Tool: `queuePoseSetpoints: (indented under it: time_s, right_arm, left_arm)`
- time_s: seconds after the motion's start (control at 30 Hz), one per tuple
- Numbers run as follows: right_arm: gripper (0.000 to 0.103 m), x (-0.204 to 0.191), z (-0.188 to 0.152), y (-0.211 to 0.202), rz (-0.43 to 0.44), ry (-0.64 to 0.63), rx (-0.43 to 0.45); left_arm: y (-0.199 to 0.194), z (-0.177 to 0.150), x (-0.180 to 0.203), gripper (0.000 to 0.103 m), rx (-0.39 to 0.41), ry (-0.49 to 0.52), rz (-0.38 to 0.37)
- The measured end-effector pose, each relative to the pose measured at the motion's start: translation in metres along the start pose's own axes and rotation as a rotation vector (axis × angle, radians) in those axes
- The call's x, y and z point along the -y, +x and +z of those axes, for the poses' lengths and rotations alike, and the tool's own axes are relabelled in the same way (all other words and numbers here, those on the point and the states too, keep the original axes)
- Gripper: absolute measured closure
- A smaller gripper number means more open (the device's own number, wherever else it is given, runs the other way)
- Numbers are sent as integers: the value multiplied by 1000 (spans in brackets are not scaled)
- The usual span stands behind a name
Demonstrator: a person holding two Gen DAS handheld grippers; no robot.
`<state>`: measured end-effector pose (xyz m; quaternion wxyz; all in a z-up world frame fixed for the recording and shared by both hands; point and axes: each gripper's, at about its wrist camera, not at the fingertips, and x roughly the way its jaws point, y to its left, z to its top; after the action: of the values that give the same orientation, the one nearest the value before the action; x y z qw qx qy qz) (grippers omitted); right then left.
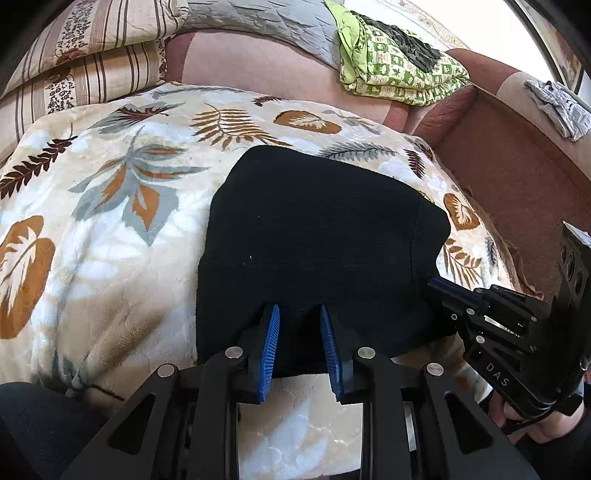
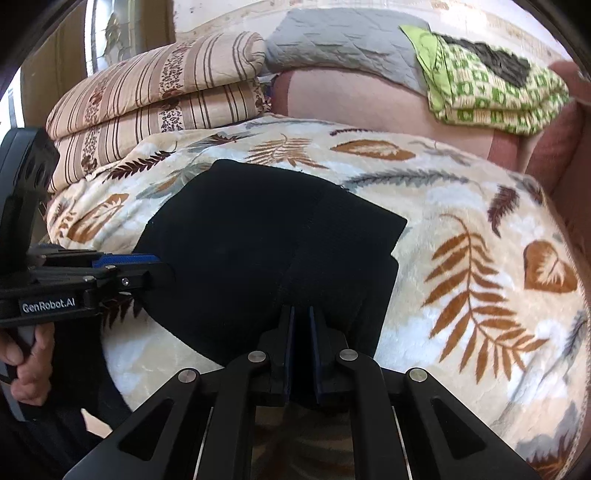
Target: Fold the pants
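Observation:
The black pants [image 1: 314,229] lie folded into a compact block on a leaf-patterned blanket [image 1: 110,221]. In the left wrist view my left gripper [image 1: 299,310] stands open over the pants' near edge. The fabric lies flat in the gap between the blue pads [image 1: 271,339]. My right gripper [image 1: 437,286] reaches in from the right onto the block's right edge. In the right wrist view the pants [image 2: 258,229] fill the middle, and the right gripper [image 2: 301,314] is shut on their near edge, with black cloth pinched in the narrow slit. The left gripper [image 2: 155,264] sits at the pants' left edge.
Two striped pillows [image 1: 74,55] are stacked at the back left, beside a grey quilt [image 1: 258,18]. A folded green patterned cloth [image 1: 395,70] rests on the pink-brown sofa back [image 1: 258,66]. A grey garment [image 1: 557,107] lies on the sofa arm. A hand [image 2: 29,354] holds the left gripper's handle.

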<state>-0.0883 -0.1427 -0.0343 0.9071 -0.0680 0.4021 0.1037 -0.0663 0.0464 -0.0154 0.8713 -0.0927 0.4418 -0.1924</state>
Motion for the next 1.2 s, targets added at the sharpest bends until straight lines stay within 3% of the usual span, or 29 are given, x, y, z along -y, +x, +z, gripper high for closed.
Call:
queuePoseSetpoints:
  time_s: [0.2, 0.3, 0.43, 0.5, 0.53, 0.6, 0.63, 0.7, 0.73, 0.77, 0.87, 0.93, 1.03, 1.1, 1.2]
  right_arm:
    - [97, 16, 3, 4, 71, 114, -44]
    - [97, 17, 3, 4, 81, 126, -46]
    - [96, 19, 8, -5, 102, 154, -19]
    - [94, 19, 15, -19, 122, 157, 84]
    - [93, 19, 20, -24, 117, 162, 138]
    - [90, 22, 29, -22, 109, 193, 186]
    - [90, 25, 32, -17, 118, 213, 182]
    - [90, 29, 34, 6, 126, 255, 93]
    - [90, 29, 32, 19, 115, 256, 28]
    - [92, 26, 27, 34, 96, 237, -43]
    - [93, 19, 27, 31, 59, 192, -26]
    - [92, 22, 26, 28, 79, 215, -12]
    - [92, 31, 30, 7, 128, 269, 77]
    - [92, 35, 35, -7, 99, 266, 159]
    - [91, 44, 47, -5, 24, 274, 187]
  left_arm:
    - [-1, 0, 0, 79, 1, -2, -7]
    - [-6, 2, -7, 77, 11, -30, -59]
    - [-32, 12, -12, 76, 116, -31, -131]
    - [-42, 28, -9, 62, 170, -16, -163]
    - [-40, 40, -6, 48, 174, -4, -161]
    - [-23, 58, -2, 45, 131, 16, -134]
    - [-9, 64, -2, 53, 83, 17, -118]
    - [29, 66, -8, 59, -63, -20, -103]
    - [39, 62, -12, 59, -79, -24, -95]
    - [42, 60, -13, 58, -71, -19, -92]
    - [40, 61, -9, 56, -54, 12, -71]
    - [34, 66, -10, 57, -27, 3, -82]
    - [11, 79, -10, 56, 53, -13, -109]
    - [4, 89, -11, 49, 87, 9, -97]
    - [23, 103, -12, 47, 17, 37, -68]
